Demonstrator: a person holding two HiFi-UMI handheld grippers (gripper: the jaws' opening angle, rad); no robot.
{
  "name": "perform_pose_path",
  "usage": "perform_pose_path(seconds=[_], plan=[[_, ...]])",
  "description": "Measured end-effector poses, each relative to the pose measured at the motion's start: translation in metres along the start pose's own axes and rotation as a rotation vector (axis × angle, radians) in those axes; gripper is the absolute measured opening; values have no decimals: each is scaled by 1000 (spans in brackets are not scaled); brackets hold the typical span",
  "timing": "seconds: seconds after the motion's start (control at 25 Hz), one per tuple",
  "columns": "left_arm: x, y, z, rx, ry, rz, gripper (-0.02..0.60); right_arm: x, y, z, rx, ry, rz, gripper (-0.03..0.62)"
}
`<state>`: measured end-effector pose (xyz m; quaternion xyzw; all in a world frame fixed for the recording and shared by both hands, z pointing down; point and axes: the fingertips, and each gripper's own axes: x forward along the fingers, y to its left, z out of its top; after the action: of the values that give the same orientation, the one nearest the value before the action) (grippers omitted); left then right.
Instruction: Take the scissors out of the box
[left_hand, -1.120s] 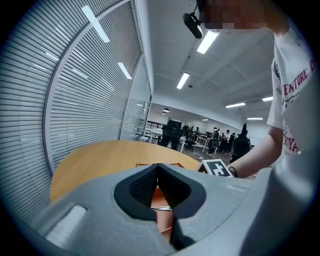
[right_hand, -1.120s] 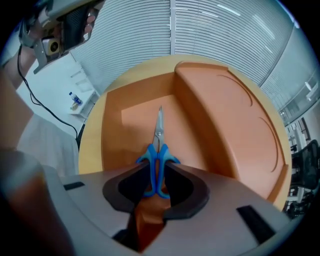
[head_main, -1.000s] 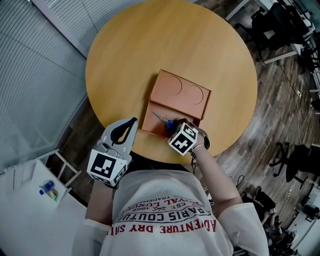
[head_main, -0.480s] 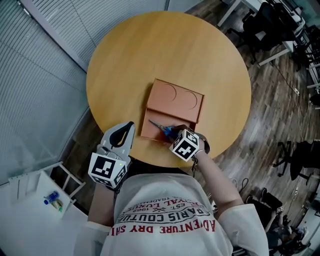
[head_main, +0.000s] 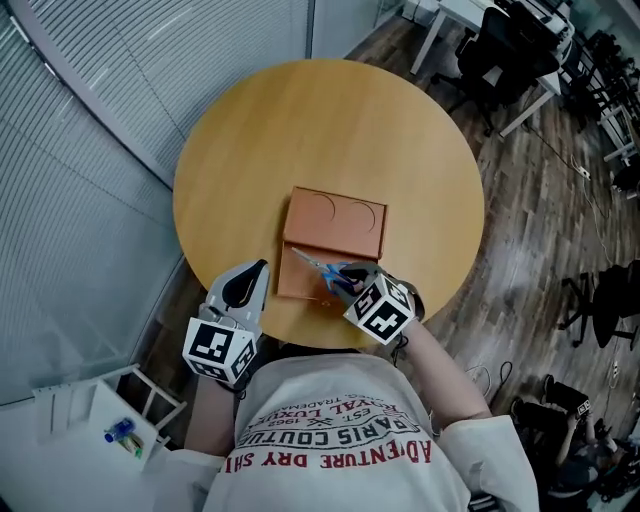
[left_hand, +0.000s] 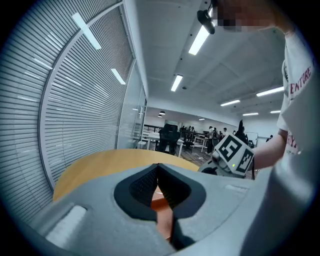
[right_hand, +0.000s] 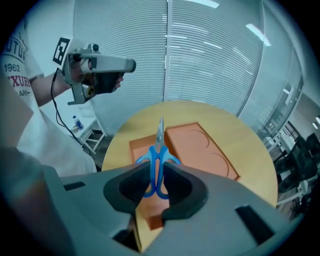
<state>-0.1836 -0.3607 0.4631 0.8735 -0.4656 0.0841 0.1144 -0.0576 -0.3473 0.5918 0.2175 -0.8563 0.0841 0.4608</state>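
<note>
Grips the blue-handled steel scissors (right_hand: 159, 150) by the handle loops in the clenched right gripper (right_hand: 155, 176), long axis in line with the jaws and blades pointing straight ahead, above the flat orange box (right_hand: 200, 145) and apparently clear of it. Holds the left gripper (left_hand: 159, 172) closed and empty, well off to the side. Likely calls for a carry sideways off the box, tip leading.

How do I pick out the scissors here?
Find the round wooden table, then the orange box near the person's edge. The scissors are clamped in the right gripper over the box's near end: the only blue-handled thing, with its metal blades pointing away.
</note>
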Motion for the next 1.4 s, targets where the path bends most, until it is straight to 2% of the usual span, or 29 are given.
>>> perform_pose_path(seconds=[0.44, 0.72, 0.84, 0.96, 1.4], plan=[[9, -7, 47, 86, -60, -16, 9, -115, -55, 60, 225, -462, -258, 92], [24, -12, 88, 112, -132, -23, 9, -190, -85, 70, 292, -667, -431, 92], [25, -19, 96, 117, -144, -40, 9, -205, -91, 67, 352, -755, -472, 92], [28, -26, 101, 140, -157, -57, 9, -211, -93, 63, 380, -802, -503, 92], [30, -39, 102, 141, -167, -65, 9, -219, -97, 58, 377, -828, -545, 92]])
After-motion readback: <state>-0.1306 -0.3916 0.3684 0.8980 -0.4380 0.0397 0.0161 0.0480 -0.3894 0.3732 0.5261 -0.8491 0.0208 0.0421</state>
